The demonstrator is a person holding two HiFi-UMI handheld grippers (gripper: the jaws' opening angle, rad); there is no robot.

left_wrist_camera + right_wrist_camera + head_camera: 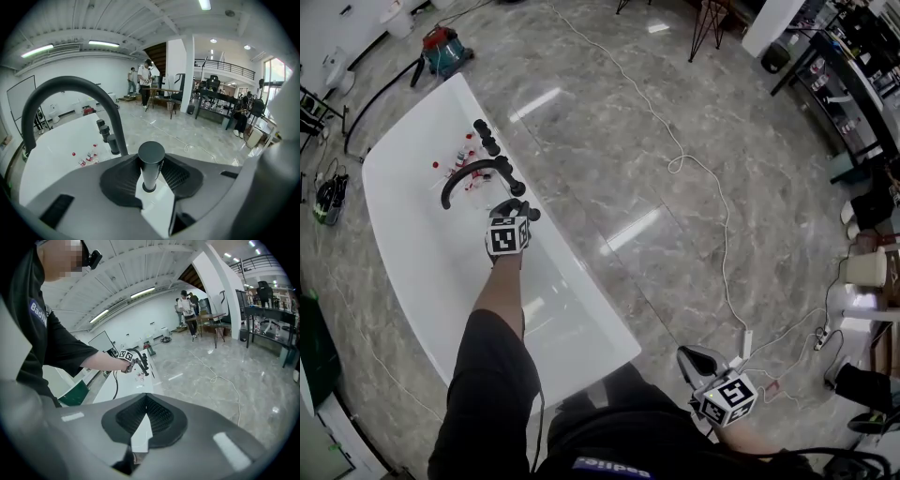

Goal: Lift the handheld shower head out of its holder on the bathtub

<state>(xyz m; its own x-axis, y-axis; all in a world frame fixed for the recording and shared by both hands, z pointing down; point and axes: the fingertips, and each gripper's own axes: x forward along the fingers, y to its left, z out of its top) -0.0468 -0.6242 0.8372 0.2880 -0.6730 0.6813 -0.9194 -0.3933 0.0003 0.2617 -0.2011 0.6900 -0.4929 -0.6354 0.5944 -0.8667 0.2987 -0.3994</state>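
The handheld shower head [151, 161] is a dark upright cylinder with a flat round top, standing in its holder on the white bathtub's rim [581, 281]. In the left gripper view it sits between the black pads [119, 180], which touch it on both sides, so my left gripper [151, 176] is shut on it. From the head view the left gripper [516, 211] hangs over the rim beside the black faucet and hides most of the shower head. My right gripper [692, 356] is held low at the right, away from the tub, jaws together and holding nothing; its own view shows the tips [146, 408] meeting.
A black arched faucet spout [467, 175] and a row of black knobs [487, 141] stand on the rim just beyond the left gripper. Small bottles [464, 155] lie in the tub. A white cable [694, 169] runs across the marble floor. People [144, 84] stand far off.
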